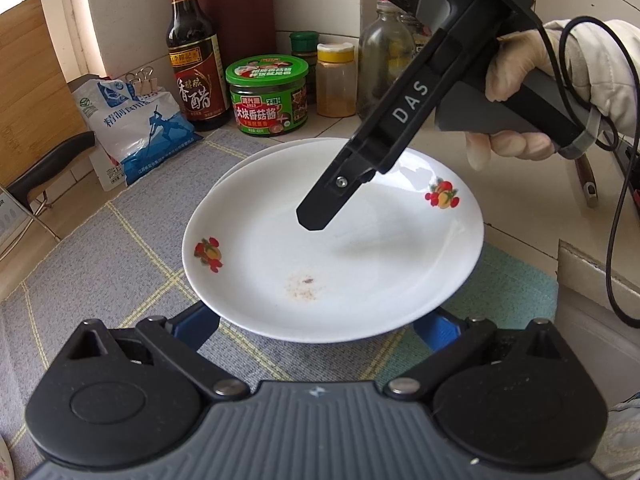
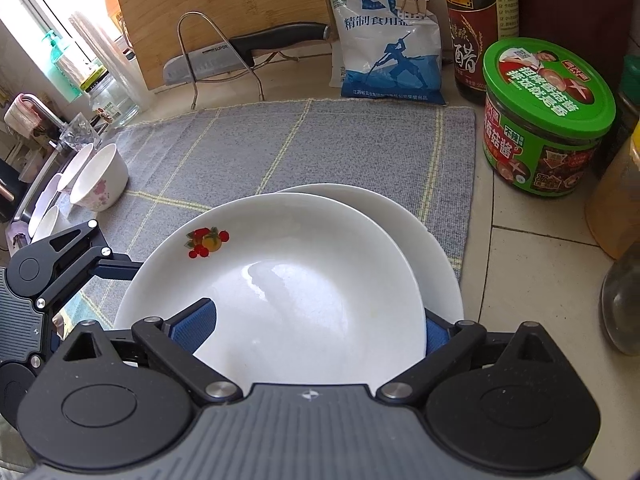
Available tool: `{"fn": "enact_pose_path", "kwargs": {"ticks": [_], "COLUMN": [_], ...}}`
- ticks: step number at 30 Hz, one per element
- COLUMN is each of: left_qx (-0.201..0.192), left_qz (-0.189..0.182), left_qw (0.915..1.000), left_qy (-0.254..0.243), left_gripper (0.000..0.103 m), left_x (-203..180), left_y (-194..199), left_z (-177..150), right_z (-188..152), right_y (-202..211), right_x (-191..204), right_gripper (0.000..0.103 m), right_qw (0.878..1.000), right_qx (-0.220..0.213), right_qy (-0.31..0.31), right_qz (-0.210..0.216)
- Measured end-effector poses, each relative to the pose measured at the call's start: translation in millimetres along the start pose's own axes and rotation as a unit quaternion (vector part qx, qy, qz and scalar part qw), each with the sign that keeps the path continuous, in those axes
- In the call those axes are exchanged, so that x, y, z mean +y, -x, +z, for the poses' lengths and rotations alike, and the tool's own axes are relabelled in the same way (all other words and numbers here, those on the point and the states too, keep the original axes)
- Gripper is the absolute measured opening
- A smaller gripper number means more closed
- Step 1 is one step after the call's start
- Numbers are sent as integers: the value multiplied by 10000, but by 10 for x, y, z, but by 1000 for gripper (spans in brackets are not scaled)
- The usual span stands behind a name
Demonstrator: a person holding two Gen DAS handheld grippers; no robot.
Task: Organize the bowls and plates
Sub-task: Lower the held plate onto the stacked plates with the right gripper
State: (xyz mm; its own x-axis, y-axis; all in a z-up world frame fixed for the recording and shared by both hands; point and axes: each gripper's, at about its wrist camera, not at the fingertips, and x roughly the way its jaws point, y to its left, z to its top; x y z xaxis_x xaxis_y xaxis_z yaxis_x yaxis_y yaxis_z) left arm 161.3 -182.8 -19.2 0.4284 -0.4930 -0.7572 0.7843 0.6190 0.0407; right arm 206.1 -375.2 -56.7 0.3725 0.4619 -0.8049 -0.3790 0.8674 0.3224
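Bowls (image 2: 100,178) lean together at the far left edge of the grey checked mat (image 2: 280,144), near the sink and well apart from the plates. To their right, the left tongs (image 1: 320,320) stand wide apart, and their blue pads run under the near rim of the fruit-patterned plate (image 2: 280,272), so the tips are hidden. That plate sits on a plain white plate (image 2: 436,248) but off-centre, leaving the lower rim showing on the far right. The right tongs (image 2: 320,316) are also spread wide: one pad hangs over the plate's inside, the other is beside its rim, and neither presses.

Stacking the plates looks nearly done. Next, the top plate probably needs a nudge right to sit square. Then comes the reach left for the bowls, keeping clear of the green-lidded sauce jar (image 2: 548,120) on the worktop (image 2: 540,280).
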Motion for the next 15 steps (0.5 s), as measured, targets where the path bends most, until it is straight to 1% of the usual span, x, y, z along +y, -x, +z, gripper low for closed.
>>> {"fn": "enact_pose_path", "kwargs": {"ticks": [15], "left_qx": [6], "left_qz": [-122], "left_qw": [9999], "left_qy": [-45], "left_gripper": [102], "left_x": [53], "left_y": [-40], "left_z": [1], "right_z": [-63], "right_y": [129], "right_x": [-11], "right_gripper": [103], "right_qw": [9997], "right_qx": [-105], "right_qy": [-135], "right_qz": [-145]}}
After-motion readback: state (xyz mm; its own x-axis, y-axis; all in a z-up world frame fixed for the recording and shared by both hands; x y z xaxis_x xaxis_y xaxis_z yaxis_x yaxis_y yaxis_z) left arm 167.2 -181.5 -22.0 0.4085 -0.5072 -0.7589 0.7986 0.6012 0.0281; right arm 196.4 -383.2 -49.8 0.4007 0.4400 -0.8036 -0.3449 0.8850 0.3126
